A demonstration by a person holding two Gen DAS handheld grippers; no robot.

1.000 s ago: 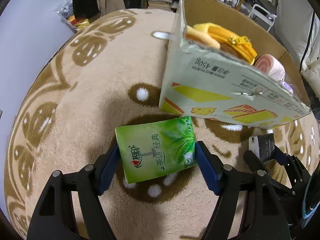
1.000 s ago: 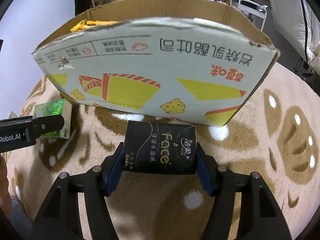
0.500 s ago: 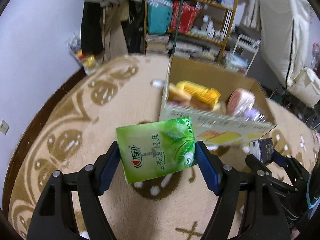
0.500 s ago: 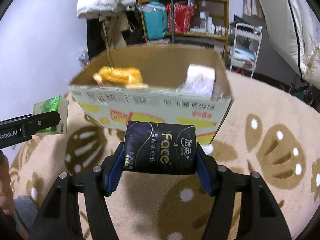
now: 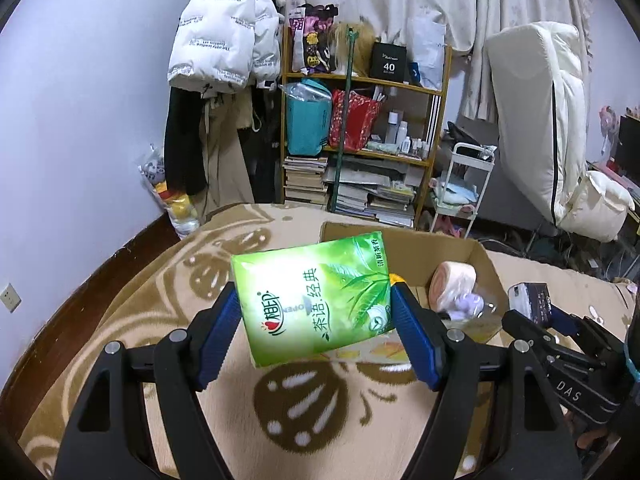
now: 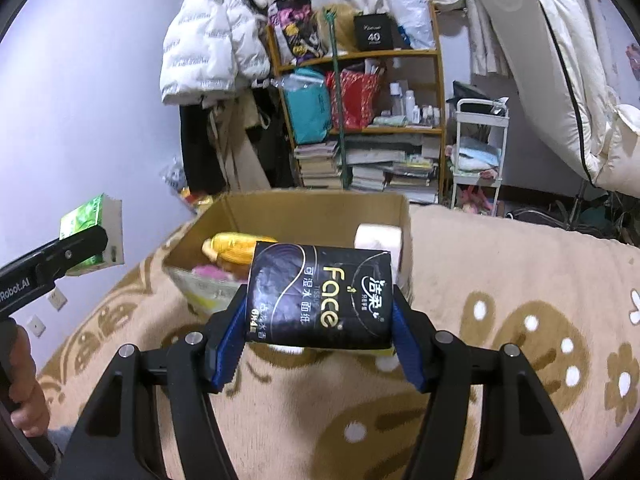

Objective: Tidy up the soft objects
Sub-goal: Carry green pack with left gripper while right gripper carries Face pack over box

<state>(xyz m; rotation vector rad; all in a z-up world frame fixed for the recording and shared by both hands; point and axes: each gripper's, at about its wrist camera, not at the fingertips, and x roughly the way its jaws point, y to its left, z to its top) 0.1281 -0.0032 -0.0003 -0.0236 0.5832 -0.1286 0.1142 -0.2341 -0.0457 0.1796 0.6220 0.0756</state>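
Note:
My left gripper (image 5: 314, 320) is shut on a green tissue pack (image 5: 316, 296) and holds it in the air in front of the open cardboard box (image 5: 486, 258). My right gripper (image 6: 318, 326) is shut on a black tissue pack (image 6: 318, 296), also raised before the box (image 6: 316, 208). The box holds a yellow soft toy (image 6: 236, 246), a pink-white roll (image 5: 452, 286) and a white paper roll (image 6: 378, 238). The green pack also shows at the left of the right wrist view (image 6: 90, 232). The black pack shows at the right of the left wrist view (image 5: 530, 298).
The box stands on a beige rug with brown patterns (image 5: 160, 300). Behind it are a cluttered wooden shelf (image 5: 360, 140), hanging coats (image 5: 220, 60), a small white cart (image 5: 466, 184) and a white mattress (image 5: 536, 128). A hand (image 6: 24, 392) holds the left gripper's handle.
Both grippers have risen from the rug with their tissue packs. The view now looks down into the box from above its rim, and the room behind has come into sight.

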